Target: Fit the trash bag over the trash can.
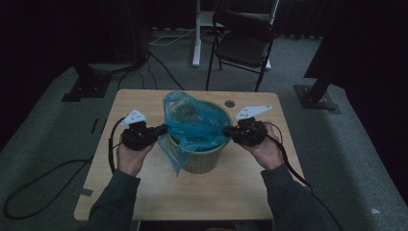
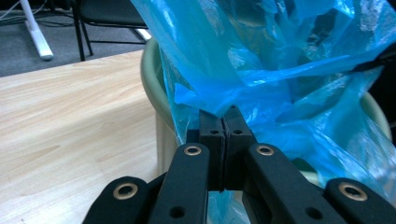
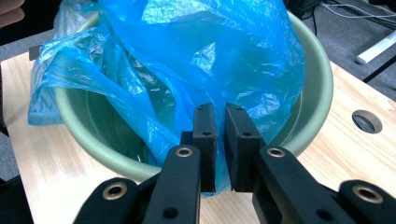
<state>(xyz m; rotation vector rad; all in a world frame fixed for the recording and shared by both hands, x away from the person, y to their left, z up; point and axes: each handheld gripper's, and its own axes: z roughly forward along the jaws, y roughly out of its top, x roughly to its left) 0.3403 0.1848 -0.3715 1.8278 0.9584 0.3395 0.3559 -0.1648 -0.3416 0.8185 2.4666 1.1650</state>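
Note:
A pale green bin (image 1: 202, 161) stands in the middle of the wooden table (image 1: 144, 192). A crumpled blue plastic bag (image 1: 192, 120) sits in its mouth and hangs down its left side. My left gripper (image 1: 162, 129) is at the bin's left rim, shut on a fold of the blue bag (image 2: 261, 60), with the film pinched between its pads (image 2: 225, 119). At the right rim, my right gripper (image 1: 227, 130) is shut on the bag's other edge. The film (image 3: 196, 56) runs down between its nearly closed fingers (image 3: 220, 126). The bin's inside (image 3: 107, 135) is partly bare.
A black folding chair (image 1: 243, 43) and a white desk leg (image 1: 196, 33) stand beyond the table's far edge. A round cable hole (image 1: 230, 103) lies behind the bin. Black stand bases (image 1: 317, 98) and cables (image 1: 159, 67) are on the carpet.

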